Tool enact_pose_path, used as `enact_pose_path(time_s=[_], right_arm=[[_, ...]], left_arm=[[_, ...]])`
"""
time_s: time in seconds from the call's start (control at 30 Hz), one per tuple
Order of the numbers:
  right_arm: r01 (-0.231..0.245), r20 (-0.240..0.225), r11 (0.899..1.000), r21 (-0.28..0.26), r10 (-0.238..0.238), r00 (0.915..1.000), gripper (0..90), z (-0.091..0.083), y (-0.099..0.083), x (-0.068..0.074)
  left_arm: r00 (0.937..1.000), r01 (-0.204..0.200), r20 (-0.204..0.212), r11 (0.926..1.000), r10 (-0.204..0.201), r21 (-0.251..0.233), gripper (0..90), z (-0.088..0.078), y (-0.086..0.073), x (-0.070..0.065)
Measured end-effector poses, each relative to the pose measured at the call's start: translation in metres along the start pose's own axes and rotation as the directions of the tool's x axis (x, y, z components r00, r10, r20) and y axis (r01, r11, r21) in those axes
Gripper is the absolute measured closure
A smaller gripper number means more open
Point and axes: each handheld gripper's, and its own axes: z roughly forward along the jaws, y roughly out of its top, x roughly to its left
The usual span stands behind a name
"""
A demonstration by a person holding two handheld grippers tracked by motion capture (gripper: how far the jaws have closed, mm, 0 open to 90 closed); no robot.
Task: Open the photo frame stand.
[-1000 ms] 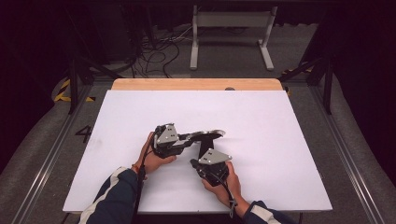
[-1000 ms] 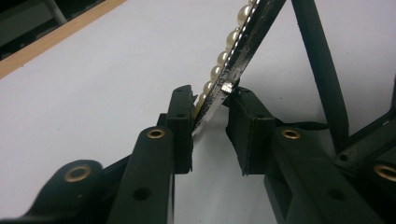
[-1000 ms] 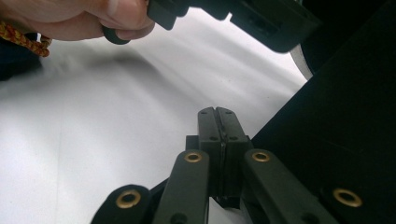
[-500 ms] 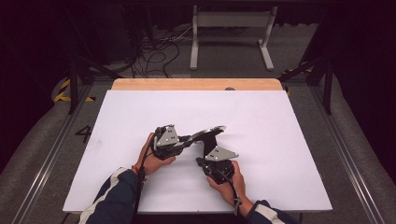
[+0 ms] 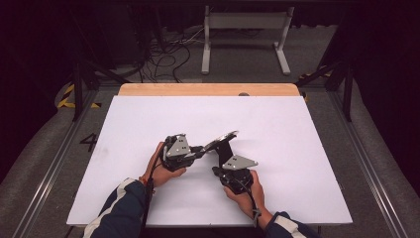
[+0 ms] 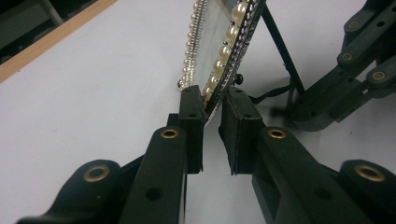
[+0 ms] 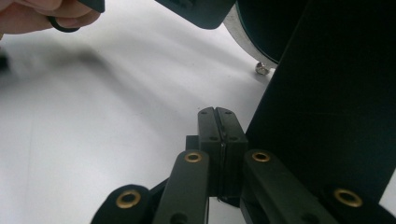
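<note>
Near the middle of the white table (image 5: 148,119), a pearl-rimmed mirror (image 5: 221,141) is standing tilted on its black back stand (image 5: 225,148), between the two hand-held grippers. The left gripper (image 6: 212,100) is pinching the mirror's lower rim, its jaws having just been closing onto it; in the left gripper view the pearls (image 6: 224,51) and glass are running out of the top edge, so the mirror's full outline is cut off. The right gripper (image 7: 216,112) is resting just beside the stand with its jaws pressed together and nothing between them. In the right gripper view the dark stand panel (image 7: 327,93) is blocking most of the right side, and the mirror's back is showing merely as a partial silver-edged curve. The person's left hand (image 5: 161,171) is partly hidden beneath its gripper.
</note>
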Motion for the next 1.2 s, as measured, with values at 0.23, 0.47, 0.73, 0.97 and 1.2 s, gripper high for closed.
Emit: enact_pose_path(time_s=[0.23, 0.47, 0.73, 0.97, 1.2], right_arm=[[-0.015, 0.0, 1.0, 0.0, 0.015, 0.9999, 90.0, -0.003, -0.001, -0.005], [-0.027, 0.002, 1.0, 0.006, 0.027, 0.9996, 90.0, -0.004, -0.004, -0.007], [-0.042, 0.01, 0.999, 0.007, 0.042, 0.9991, 90.0, -0.006, -0.007, -0.011], [-0.047, 0.007, 0.999, 0.01, 0.047, 0.9989, 90.0, -0.007, -0.008, -0.013], [-0.051, 0.008, 0.999, 0.005, 0.051, 0.9986, 90.0, -0.006, -0.007, -0.014]], left_arm=[[1.0, 0.002, 0.007, 0.9999, -0.002, -0.014, 78.7, 0.001, 0.0, 0.0], [0.9999, 0.014, 0.005, 0.9997, -0.014, -0.021, 72.8, 0.008, 0.0, 0.001], [0.9997, 0.02, 0.016, 0.9994, -0.019, -0.029, 68.5, 0.013, 0.001, 0.003], [0.9995, 0.021, 0.026, 0.9996, -0.02, -0.02, 72.0, 0.017, 0.0, 0.004], [0.9995, 0.002, 0.032, 0.9997, -0.001, -0.023, 74.8, 0.018, 0.0, 0.004]])
